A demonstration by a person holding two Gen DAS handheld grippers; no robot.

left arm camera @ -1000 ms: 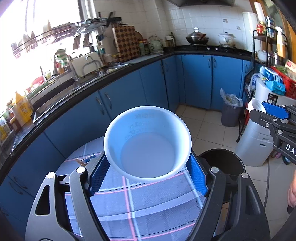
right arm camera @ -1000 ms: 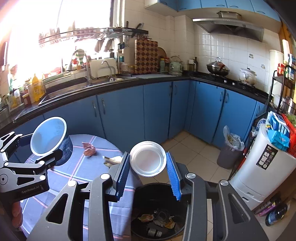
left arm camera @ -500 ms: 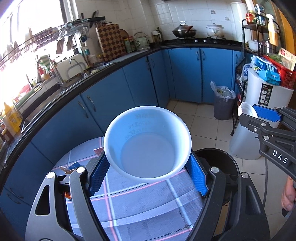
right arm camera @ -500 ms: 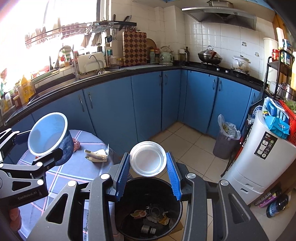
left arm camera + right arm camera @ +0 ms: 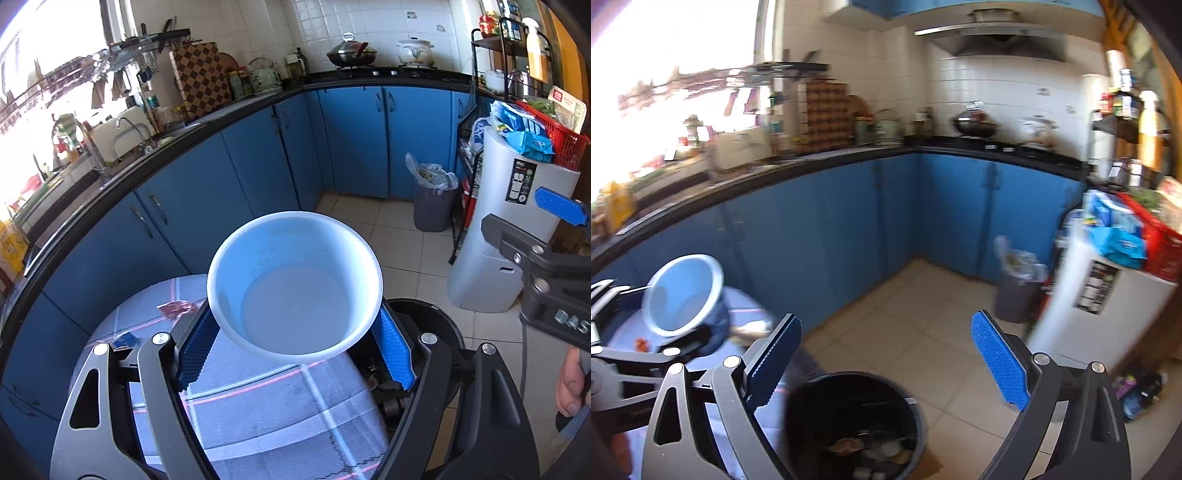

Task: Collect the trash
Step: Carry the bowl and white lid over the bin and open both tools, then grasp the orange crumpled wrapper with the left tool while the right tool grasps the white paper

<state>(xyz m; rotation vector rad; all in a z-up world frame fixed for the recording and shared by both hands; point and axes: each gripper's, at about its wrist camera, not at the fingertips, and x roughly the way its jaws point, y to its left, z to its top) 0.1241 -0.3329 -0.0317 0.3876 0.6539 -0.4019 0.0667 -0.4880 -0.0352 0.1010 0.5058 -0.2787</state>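
My left gripper (image 5: 295, 343) is shut on a white paper bowl (image 5: 295, 288), held above the edge of the checked table (image 5: 280, 406) beside the black trash bin (image 5: 436, 325). The bowl also shows in the right wrist view (image 5: 683, 295), at the left. My right gripper (image 5: 886, 354) is open and empty above the black bin (image 5: 857, 424), which holds several scraps and white pieces. The right gripper also shows in the left wrist view (image 5: 554, 236) at the right edge. The right wrist view is blurred.
A pink scrap (image 5: 177, 308) and a blue scrap (image 5: 125, 339) lie on the table. A grey bag-lined bin (image 5: 434, 199) stands by the blue cabinets (image 5: 236, 184). A white appliance (image 5: 509, 229) with a red basket (image 5: 554, 136) stands at the right.
My right gripper has opened and the white lid it held is gone from its fingers. The left gripper has carried the bowl closer to the black bin.
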